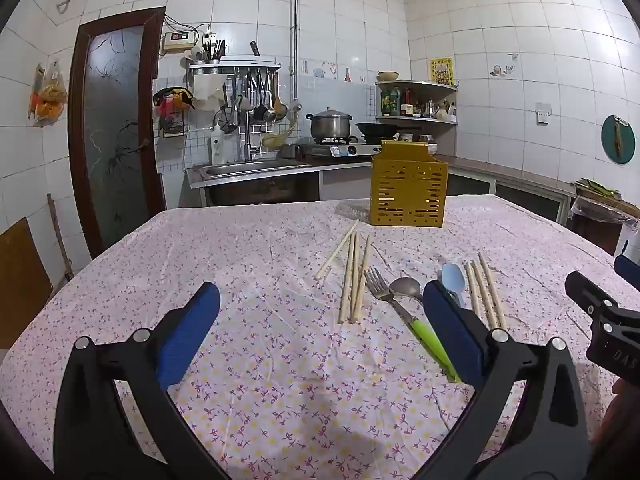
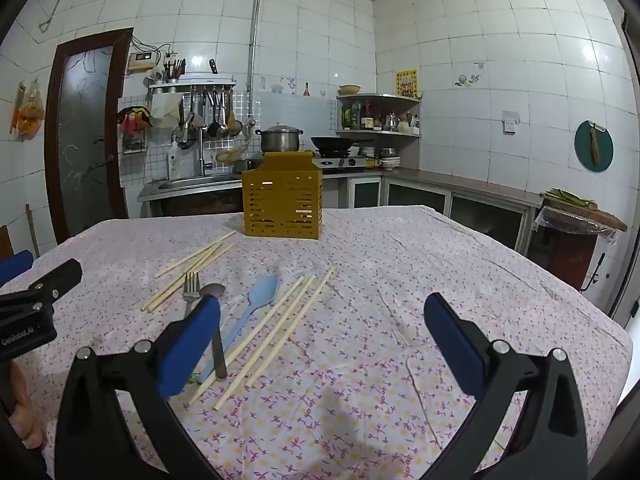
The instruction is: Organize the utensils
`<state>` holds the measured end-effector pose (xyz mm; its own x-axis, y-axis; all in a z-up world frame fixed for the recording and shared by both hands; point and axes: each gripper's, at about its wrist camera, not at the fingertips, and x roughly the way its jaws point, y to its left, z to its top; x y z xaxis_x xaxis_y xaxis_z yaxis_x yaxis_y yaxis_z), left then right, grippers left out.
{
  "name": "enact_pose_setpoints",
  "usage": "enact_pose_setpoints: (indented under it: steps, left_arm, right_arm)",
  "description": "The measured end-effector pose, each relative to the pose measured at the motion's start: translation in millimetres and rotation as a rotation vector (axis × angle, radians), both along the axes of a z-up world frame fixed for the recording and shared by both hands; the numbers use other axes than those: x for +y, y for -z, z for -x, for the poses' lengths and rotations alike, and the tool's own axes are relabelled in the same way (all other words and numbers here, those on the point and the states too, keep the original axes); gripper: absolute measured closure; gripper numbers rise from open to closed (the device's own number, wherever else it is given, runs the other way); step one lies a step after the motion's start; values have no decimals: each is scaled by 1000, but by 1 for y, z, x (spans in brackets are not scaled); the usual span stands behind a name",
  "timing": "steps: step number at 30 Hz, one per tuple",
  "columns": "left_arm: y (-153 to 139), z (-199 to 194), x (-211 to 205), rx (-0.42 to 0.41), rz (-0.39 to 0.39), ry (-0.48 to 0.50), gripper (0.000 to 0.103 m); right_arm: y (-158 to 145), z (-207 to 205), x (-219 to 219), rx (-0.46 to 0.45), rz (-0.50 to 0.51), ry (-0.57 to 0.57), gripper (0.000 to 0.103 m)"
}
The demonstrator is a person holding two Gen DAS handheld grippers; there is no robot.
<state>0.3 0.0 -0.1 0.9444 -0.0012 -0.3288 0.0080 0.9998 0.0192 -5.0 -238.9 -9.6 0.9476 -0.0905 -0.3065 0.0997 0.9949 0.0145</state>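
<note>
A yellow slotted utensil holder (image 1: 408,192) (image 2: 282,204) stands upright at the far side of the table. In front of it lie a group of wooden chopsticks (image 1: 354,276) (image 2: 188,272), a green-handled fork (image 1: 384,292) (image 2: 191,286), a metal spoon (image 1: 405,287) (image 2: 213,290), a light blue spoon (image 1: 454,276) (image 2: 260,296) and a second group of chopsticks (image 1: 486,292) (image 2: 276,328). My left gripper (image 1: 320,328) is open and empty, left of the utensils. My right gripper (image 2: 322,332) is open and empty, right of them.
The table carries a floral cloth (image 1: 260,280) (image 2: 400,280). The right gripper's body shows at the right edge of the left wrist view (image 1: 600,316). Behind are a sink counter (image 1: 248,170), a stove with pot (image 1: 331,124) and a door (image 1: 114,128).
</note>
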Motion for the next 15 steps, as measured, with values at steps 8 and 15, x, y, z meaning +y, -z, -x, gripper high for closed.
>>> enact_pose_setpoints:
  steps: [8, 15]
  left_arm:
    - [0, -1, 0, -1, -4, -1, 5]
    - [-1, 1, -3, -1, -10, -1, 5]
  right_arm:
    - [1, -1, 1, 8, 5, 3, 4]
    - [2, -2, -2, 11, -7, 4, 4]
